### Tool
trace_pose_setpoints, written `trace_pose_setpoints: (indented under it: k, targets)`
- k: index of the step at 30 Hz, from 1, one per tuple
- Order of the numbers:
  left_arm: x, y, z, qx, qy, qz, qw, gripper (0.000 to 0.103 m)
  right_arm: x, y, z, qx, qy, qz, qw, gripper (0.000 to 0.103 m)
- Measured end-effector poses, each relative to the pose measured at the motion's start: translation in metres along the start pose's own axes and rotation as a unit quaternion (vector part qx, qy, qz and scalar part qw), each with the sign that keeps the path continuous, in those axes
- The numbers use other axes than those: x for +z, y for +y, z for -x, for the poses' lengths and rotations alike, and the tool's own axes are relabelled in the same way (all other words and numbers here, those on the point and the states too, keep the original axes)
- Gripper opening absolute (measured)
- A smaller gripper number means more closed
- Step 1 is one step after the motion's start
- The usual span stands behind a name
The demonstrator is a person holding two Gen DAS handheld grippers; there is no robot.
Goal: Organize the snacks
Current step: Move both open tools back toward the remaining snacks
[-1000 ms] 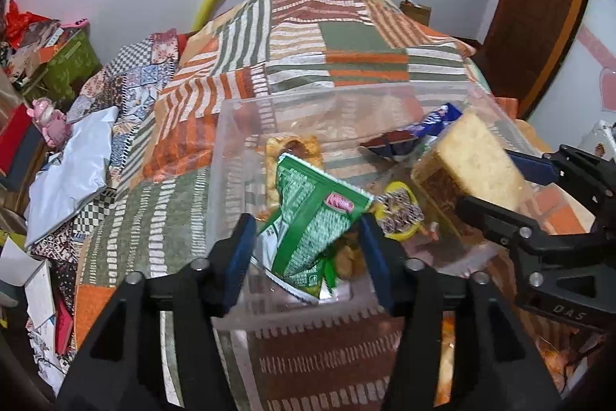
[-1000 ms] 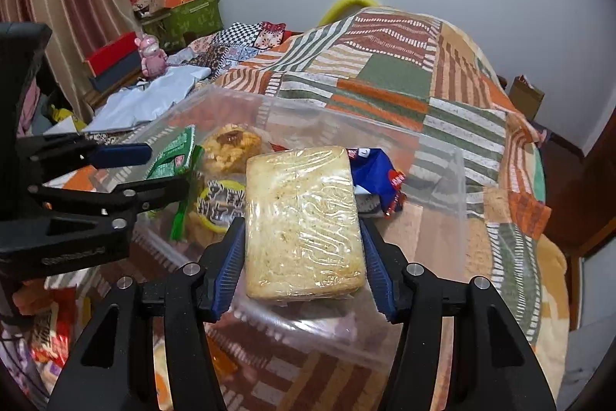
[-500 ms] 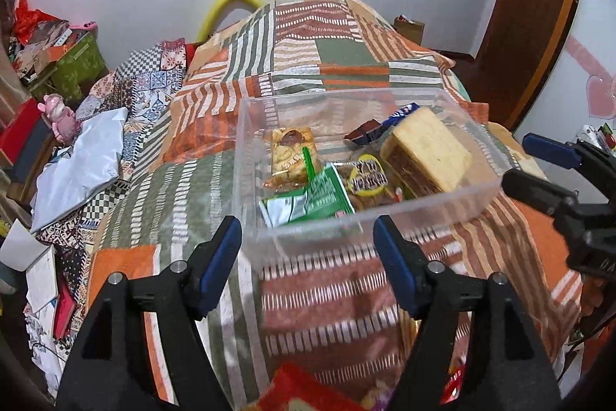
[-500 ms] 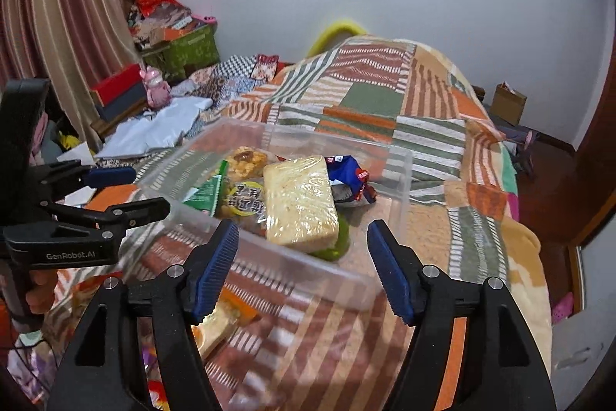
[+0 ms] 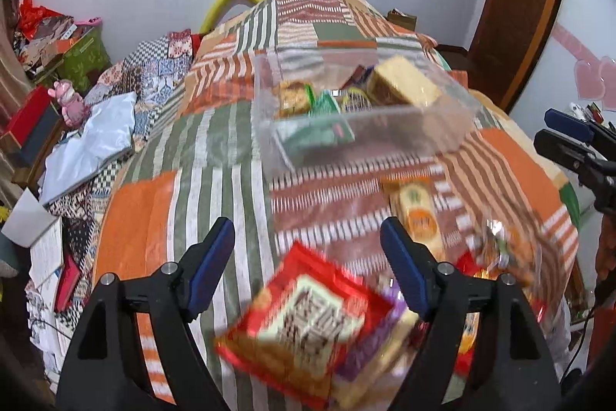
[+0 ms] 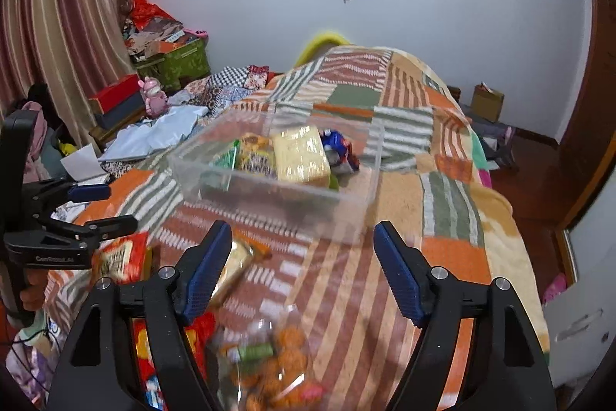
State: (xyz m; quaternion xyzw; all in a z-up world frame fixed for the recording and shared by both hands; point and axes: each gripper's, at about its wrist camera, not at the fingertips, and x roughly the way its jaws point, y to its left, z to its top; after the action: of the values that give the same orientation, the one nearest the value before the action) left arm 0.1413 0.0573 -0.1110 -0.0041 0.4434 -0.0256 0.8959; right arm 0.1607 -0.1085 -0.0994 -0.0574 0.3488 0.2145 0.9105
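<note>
Hovering over the bed's near edge, left tool [image 5: 308,257] and right tool [image 6: 302,257], jaws just spread, hold nothing; clear bin [image 6: 358,214] sits mid-bed, partly filled. Next, likely: grasping red packet [image 5: 304,326].

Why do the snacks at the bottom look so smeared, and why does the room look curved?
Left wrist view: the red packet near the lens is smeared by motion, while the clear box is only slightly soft. Right wrist view: the bag of orange snacks is blurred too. Both views: the fisheye lens bends the walls and darkens the corners.
</note>
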Motion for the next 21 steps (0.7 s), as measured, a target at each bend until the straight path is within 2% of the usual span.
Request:
trace_pose_setpoints:
  k: [11,13,17,21]
  targets:
    - [-0.057,0.014,0.001,-0.013,0.035,0.014,0.9992,0.080,-0.054,0.006,-0.001,-0.010,0.039,-0.005,0.999,0.074]
    - [-0.064,0.016,0.002,-0.018,0.039,0.018,0.9989,0.085,-0.063,0.009,-0.004,-0.007,0.052,0.001,0.999,0.073]
    - [-0.074,0.015,-0.001,-0.020,0.046,0.011,0.9987,0.085,-0.076,0.014,-0.003,0.000,0.065,0.012,0.998,0.074]
    - [-0.072,0.014,-0.010,0.000,0.047,0.003,0.9989,0.089,-0.086,0.016,-0.002,0.015,0.079,0.013,0.997,0.076]
